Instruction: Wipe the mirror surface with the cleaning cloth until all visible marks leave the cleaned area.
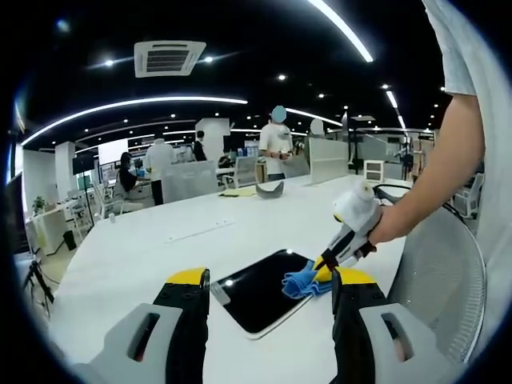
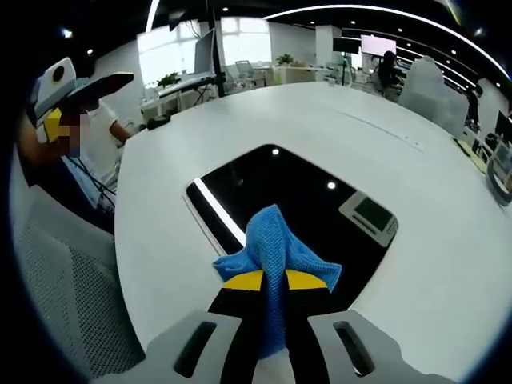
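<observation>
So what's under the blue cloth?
The blue cloth, pinched in the right gripper, sits over the mirror lying flat on the white table. The mirror reflects ceiling lights around it. Any marks under the cloth are covered, so I can't see them.

Mirror (image 2: 296, 200) on white table (image 2: 384, 128)

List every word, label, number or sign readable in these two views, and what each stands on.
None can be read.
The mirror, the blue cloth, the white table and both grippers, right and left, carry no visible lettering.
Distant wall screens: too small and blurred to read.
</observation>
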Tool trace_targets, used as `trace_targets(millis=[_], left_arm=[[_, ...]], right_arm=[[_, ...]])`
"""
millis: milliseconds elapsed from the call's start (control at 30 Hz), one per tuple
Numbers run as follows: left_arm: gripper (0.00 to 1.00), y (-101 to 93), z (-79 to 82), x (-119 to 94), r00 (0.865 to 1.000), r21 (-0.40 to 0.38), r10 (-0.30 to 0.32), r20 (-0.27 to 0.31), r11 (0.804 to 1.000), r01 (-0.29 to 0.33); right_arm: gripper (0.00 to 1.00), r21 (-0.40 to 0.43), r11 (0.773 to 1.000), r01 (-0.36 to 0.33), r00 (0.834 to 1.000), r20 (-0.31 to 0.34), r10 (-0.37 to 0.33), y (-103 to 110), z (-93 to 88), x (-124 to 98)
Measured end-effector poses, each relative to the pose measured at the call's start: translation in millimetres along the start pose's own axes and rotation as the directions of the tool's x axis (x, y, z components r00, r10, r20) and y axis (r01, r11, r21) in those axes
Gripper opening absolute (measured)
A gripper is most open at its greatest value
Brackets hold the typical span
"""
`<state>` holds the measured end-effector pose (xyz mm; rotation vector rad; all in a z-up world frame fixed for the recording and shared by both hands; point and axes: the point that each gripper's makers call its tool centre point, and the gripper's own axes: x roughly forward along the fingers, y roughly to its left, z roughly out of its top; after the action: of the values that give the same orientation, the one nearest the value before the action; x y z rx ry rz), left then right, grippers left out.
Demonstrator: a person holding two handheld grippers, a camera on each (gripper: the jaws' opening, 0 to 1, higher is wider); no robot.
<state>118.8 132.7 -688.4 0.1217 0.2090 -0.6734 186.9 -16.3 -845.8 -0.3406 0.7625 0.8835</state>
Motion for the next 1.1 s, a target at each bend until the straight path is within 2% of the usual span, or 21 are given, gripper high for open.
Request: trace_targets(millis=[1100], left_arm=[[0.62,8.8,1.0,5,1.000,-0.003,0.001,0.001,1.000,-0.001]], right_arm=[[0.03,-0.007,1.000,-0.001,1.000,-0.009,0.001,-16,11.8,11]])
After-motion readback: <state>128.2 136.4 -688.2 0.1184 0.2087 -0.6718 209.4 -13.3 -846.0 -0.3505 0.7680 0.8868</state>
